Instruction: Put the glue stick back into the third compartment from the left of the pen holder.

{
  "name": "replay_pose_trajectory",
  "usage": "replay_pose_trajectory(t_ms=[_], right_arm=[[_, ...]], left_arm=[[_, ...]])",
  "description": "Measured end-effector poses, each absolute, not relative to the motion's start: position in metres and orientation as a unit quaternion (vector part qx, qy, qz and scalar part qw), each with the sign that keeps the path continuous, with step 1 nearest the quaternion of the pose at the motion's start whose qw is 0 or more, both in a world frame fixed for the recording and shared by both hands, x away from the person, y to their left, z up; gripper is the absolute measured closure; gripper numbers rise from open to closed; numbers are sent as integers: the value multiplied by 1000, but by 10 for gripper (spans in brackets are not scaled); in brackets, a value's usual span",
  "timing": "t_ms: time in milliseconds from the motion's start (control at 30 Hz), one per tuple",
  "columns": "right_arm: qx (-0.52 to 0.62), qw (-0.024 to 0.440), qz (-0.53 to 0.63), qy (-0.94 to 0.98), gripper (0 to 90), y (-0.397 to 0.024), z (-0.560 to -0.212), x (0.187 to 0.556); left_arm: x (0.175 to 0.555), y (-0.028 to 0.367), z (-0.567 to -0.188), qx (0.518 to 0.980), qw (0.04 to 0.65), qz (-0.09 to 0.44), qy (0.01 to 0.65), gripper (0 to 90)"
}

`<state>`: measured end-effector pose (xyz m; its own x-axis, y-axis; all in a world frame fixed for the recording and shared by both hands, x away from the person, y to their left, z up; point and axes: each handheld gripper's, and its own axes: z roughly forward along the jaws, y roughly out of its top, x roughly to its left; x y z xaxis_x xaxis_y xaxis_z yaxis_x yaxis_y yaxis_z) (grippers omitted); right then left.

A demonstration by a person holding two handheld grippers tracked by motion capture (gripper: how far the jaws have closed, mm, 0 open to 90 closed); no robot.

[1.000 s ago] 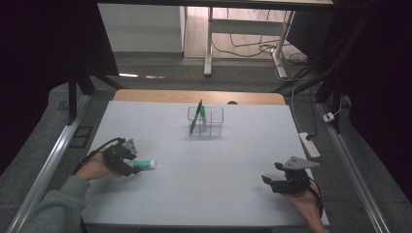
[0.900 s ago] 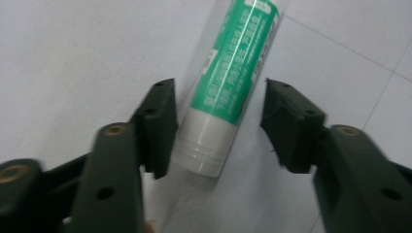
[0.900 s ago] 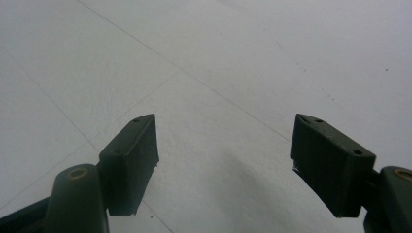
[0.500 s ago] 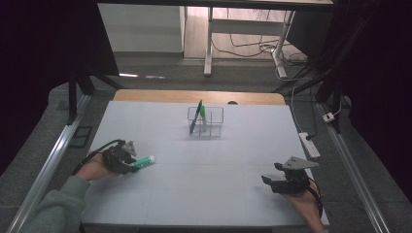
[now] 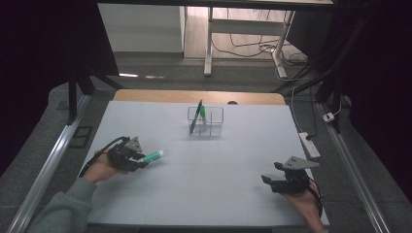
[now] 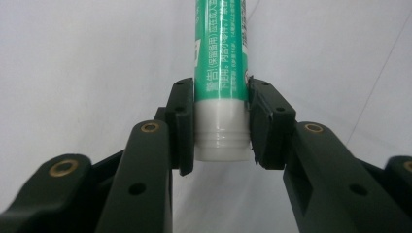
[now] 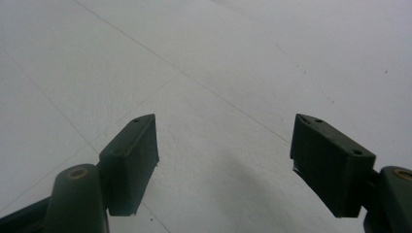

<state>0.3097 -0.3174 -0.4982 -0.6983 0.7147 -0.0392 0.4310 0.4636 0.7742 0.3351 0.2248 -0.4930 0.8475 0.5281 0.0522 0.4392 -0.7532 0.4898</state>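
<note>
- Pads [image 6: 182, 124] of the left gripper [image 5: 127, 156] have just closed on the white cap end of the green-and-white plastic tube [image 6: 219, 73].
- In the high view's lower left, the tube's long axis points right, toward the clear wire-framed holder [image 5: 206, 122] at upper centre.
- The right gripper [image 5: 287, 177], lower right, is agape and holds nothing.

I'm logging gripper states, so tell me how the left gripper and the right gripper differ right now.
The left gripper is clamped on the white end of a green tube; the right gripper stands wide open on nothing. The left has the tube off the table; the right hovers low. Both have black jaws.
</note>
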Motion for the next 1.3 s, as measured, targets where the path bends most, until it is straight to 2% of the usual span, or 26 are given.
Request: replay_pose_trajectory(t_ms=[133,400,1300], right_arm=[[342,186,389,835,250,-317,-497,309],[344,187,394,831,250,-317,-496,308],[331,185,400,834,250,-306,-492,308]], left_arm=[[336,218,-486,923,276,86,254,642],[332,199,-477,919,296,96,244,641],[332,147,-467,915,324,95,221,642]])
